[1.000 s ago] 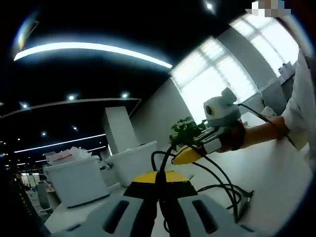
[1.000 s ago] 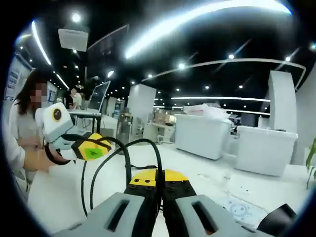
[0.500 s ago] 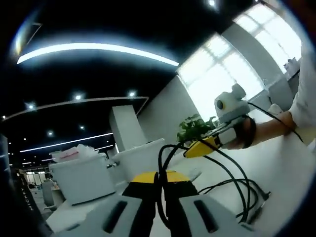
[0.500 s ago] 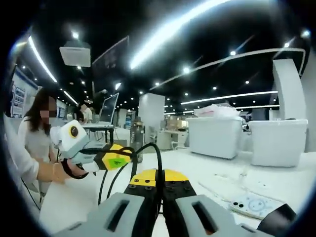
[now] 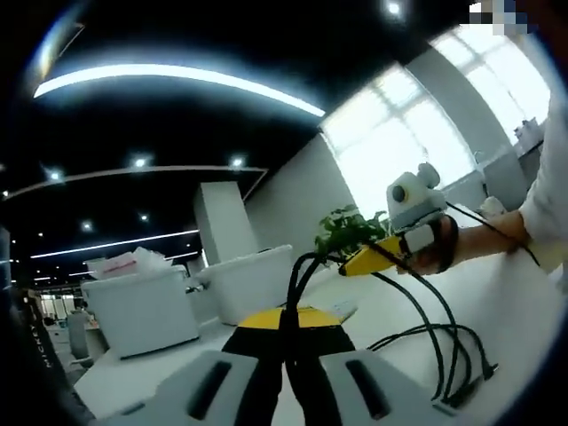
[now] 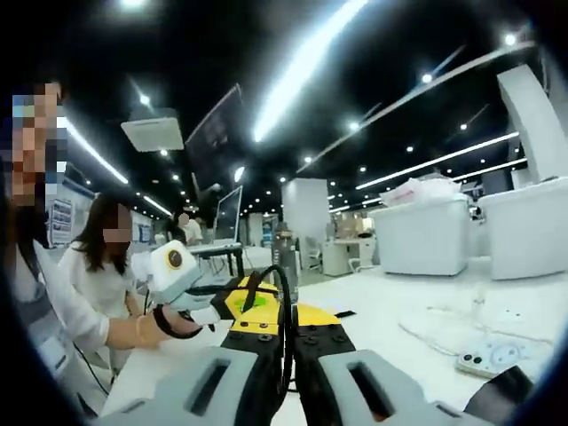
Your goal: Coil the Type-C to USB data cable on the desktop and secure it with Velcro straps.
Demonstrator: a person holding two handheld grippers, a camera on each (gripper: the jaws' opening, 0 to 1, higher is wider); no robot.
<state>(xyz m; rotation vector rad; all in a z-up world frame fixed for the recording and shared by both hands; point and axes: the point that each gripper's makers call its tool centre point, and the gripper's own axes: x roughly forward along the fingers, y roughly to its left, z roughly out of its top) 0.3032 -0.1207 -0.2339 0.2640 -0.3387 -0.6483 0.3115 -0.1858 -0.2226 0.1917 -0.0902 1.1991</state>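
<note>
A black data cable rises from between the jaws of my left gripper, which is shut on it. It arcs right to my right gripper's yellow tip, held by a hand. Below that, several strands of the cable hang in loops down to the white desktop. In the right gripper view my right gripper is shut on the cable. The left gripper sits close behind, at the left, with the cable looping between them.
Two white bins and a potted plant stand at the desk's far side. A white phone-like thing and a thin white cord lie on the desk. People are at the left, and more bins stand beyond.
Both grippers stay shut on the cable. In the right gripper view the left gripper has come closer to the centre and the loop between them looks smaller. Both views have tilted.
</note>
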